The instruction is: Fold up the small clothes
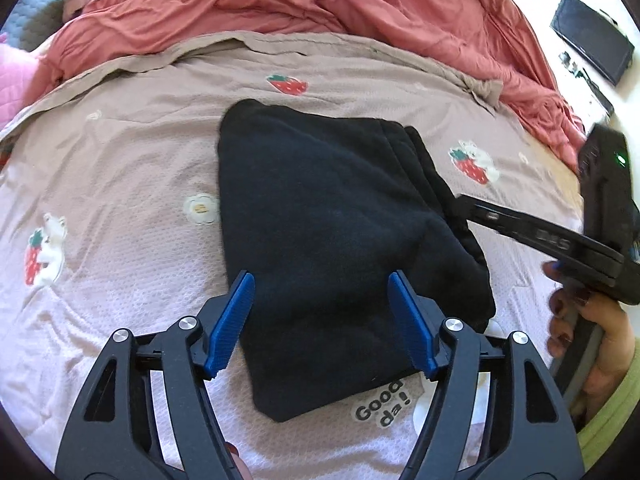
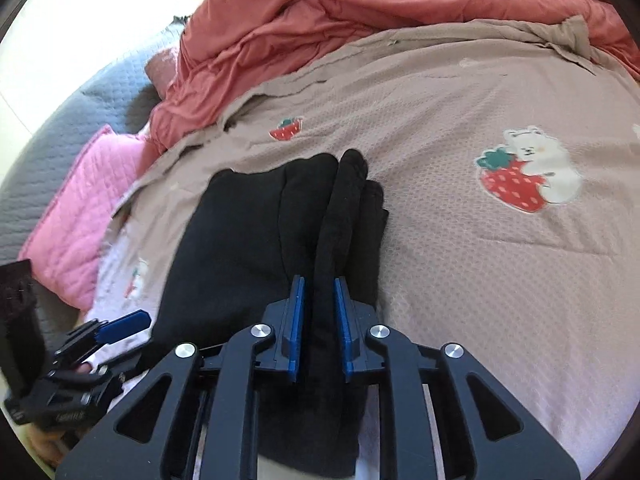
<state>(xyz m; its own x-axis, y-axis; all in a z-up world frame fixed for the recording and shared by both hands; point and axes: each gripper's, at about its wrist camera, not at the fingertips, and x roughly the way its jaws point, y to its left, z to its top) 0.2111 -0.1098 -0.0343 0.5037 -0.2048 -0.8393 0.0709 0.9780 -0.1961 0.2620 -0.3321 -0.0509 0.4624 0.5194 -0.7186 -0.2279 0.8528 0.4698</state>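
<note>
A black garment (image 1: 320,200) lies folded into a thick wedge on the mauve strawberry-print bedspread (image 1: 120,140). My left gripper (image 1: 319,276) hovers open over its near end, blue pads spread wide on either side and clear of the cloth. In the right wrist view the same garment (image 2: 240,240) shows stacked layers along its right edge. My right gripper (image 2: 319,279) stands narrowly open, with a raised ridge of black cloth running up between its pads. The right gripper's fingers (image 1: 520,228) reach the garment's right edge, held by a hand (image 1: 592,328).
A rumpled red duvet (image 1: 280,0) is heaped along the far side of the bedspread (image 2: 480,280). A pink pillow (image 2: 80,220) and a grey quilt (image 2: 60,140) lie at the left. A black box (image 1: 592,40) sits on a white surface beyond the bed's right edge.
</note>
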